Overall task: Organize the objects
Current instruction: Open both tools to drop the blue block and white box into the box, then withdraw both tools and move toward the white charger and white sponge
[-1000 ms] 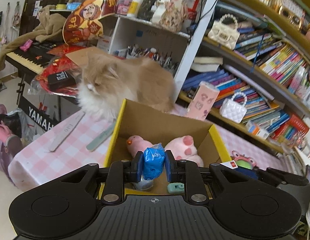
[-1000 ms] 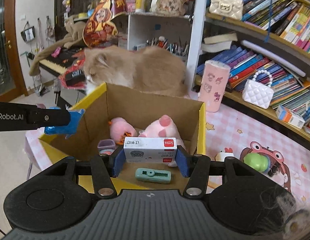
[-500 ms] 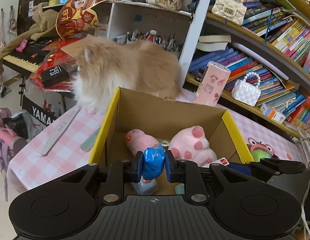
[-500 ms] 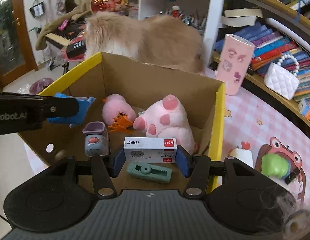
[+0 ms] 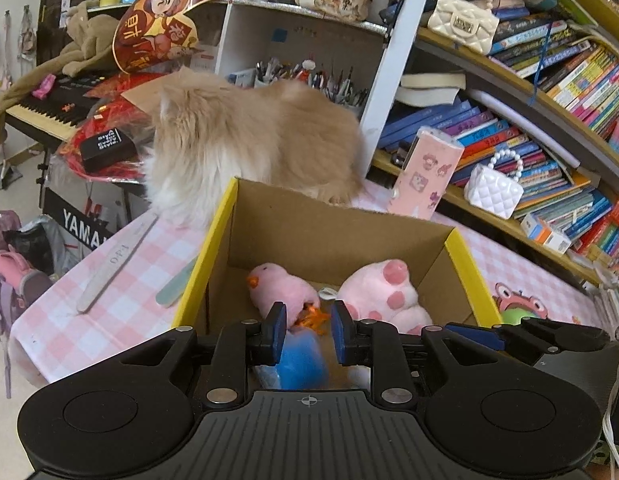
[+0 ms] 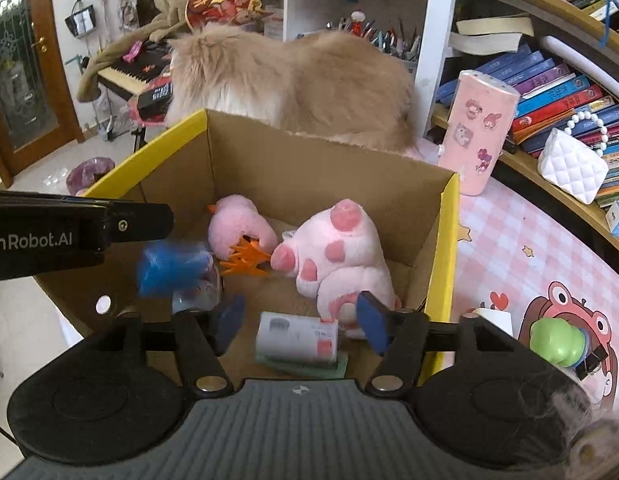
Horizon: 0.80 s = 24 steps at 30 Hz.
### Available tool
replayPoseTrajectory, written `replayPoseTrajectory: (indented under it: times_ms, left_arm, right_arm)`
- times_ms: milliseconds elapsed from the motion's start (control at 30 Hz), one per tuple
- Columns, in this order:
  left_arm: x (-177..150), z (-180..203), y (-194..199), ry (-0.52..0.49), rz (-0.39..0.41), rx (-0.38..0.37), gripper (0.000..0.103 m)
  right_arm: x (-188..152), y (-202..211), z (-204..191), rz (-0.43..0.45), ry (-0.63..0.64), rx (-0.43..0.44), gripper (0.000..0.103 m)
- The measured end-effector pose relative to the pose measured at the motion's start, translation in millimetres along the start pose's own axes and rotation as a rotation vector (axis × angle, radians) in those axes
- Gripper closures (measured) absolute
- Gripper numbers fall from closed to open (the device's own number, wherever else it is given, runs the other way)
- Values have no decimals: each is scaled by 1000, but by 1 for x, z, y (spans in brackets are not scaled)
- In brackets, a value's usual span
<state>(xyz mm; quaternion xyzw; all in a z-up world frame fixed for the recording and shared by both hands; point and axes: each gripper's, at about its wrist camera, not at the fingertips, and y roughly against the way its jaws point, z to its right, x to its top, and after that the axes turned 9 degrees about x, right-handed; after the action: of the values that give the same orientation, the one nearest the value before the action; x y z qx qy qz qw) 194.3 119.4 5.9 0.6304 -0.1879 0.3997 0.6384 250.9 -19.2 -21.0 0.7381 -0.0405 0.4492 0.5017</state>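
A cardboard box with a yellow rim point(image 5: 221, 224) holds a pink plush chick point(image 5: 281, 284) and a pink plush paw point(image 5: 385, 292). My left gripper point(image 5: 309, 332) hangs over the box's near left corner with its jaws opening. The blue packet point(image 5: 303, 360) has slipped below its pads and shows blurred in the right wrist view point(image 6: 169, 266). My right gripper point(image 6: 300, 323) is over the near side, jaws opening. The white box with red marks point(image 6: 297, 338) drops blurred between its pads, untouched, over a green clip point(image 6: 309, 366).
A fluffy tan cat point(image 5: 249, 140) stands on the pink checked table right behind the box. Two nail files point(image 5: 117, 260) lie to the left. A pink case point(image 6: 481, 132) and a green toy point(image 6: 557, 340) are on the right. Bookshelves run along the right.
Both grippers' jaws have parted. The blue packet slid down out of the left pads and the white box fell from the right pads into the cardboard box. The cat turned its head away.
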Motion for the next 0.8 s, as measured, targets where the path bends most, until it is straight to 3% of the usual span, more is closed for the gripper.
replayPoseTrajectory:
  times_ms: [200, 267, 333, 667, 800]
  left_arm:
    - [0, -2, 14, -13, 41, -8, 57]
    - [-1, -3, 20, -15, 57, -4, 42]
    - [-2, -5, 29, -11, 81, 5, 34]
    - [-12, -26, 79, 8, 174, 1, 13]
    - [-21, -36, 97, 3, 189, 3, 11]
  right_arm:
    - [2, 14, -7, 32, -10, -6, 40]
    - [1, 20, -9, 45, -16, -11, 40]
    - [0, 26, -12, 56, -23, -17, 40]
    - [-17, 69, -41, 152, -47, -80, 40]
    - [-28, 88, -55, 190, -74, -104, 40]
